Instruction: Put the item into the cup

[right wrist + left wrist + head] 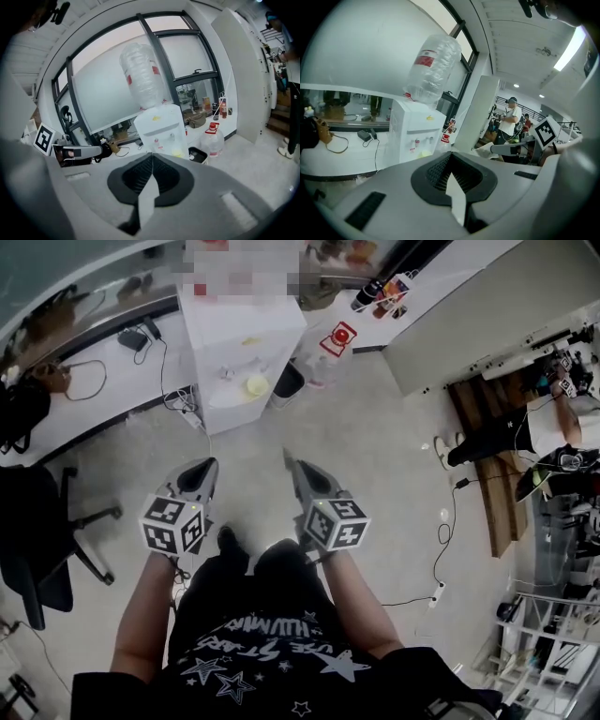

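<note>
The left gripper (206, 470) and right gripper (292, 465) sit closed, empty — no cup clearly in view, so the person may head wrong.

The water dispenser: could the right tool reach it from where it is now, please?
Probably not. The right tool, jaws together, is held close to the person, and a stretch of floor separates it from the water dispenser. Nothing seems to block the way, so stepping forward should do.
</note>
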`<state>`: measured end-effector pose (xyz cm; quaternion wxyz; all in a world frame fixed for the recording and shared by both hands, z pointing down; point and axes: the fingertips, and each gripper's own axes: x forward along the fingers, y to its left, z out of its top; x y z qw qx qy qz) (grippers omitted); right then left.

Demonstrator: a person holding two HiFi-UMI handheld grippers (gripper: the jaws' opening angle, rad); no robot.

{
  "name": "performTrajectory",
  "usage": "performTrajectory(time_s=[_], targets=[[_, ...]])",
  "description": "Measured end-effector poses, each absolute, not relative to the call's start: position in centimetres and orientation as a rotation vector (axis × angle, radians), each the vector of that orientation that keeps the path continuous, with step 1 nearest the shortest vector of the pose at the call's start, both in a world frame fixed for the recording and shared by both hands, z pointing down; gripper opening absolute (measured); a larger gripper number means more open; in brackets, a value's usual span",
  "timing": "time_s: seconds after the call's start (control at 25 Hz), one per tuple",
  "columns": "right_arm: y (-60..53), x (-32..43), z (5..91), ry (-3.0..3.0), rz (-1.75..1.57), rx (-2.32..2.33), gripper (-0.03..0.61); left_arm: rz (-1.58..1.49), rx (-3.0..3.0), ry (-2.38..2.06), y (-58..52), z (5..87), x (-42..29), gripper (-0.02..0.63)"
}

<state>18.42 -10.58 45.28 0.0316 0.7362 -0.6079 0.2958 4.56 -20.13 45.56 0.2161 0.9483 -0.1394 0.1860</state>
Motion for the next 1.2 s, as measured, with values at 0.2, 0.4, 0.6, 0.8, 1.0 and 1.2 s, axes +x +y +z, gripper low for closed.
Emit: performTrajectory(time_s=[0.2, 0.4, 0.6, 0.8, 1.0, 1.2], targets=[[-11.3, 19.3, 47.4, -1.840, 0.949, 2.269, 0.001, 0.538, 2.600, -0.391, -21.1, 47.4, 5.2, 0.003], [-12.4, 20.9, 50.8, -1.827, 0.998, 2.226, 0.002, 0.545, 2.570, -0.438, -22.4, 49.9, 6.7, 0.003], [-15.2, 23.2, 54.1, -1.865, 0.999, 2.134, 0.002, 0.531, 2.541, -0.524, -24.4, 52.1, 8.8, 0.003], [-19.0, 26.2, 57.0, -1.929, 0.982, 2.042, 0.002, 0.536, 2.521, -0.630, -26.6, 54.5, 11.0, 0.003], [-22.5, 29.0, 59.8, -1.984, 0.949, 1.931, 0.001, 0.560, 2.498, -0.707, -27.9, 56.9, 13.2, 0.003], [-25.6, 31.0, 62.8, -2.037, 0.872, 1.819, 0.002, 0.570, 2.455, -0.761, -28.4, 59.7, 14.9, 0.003]])
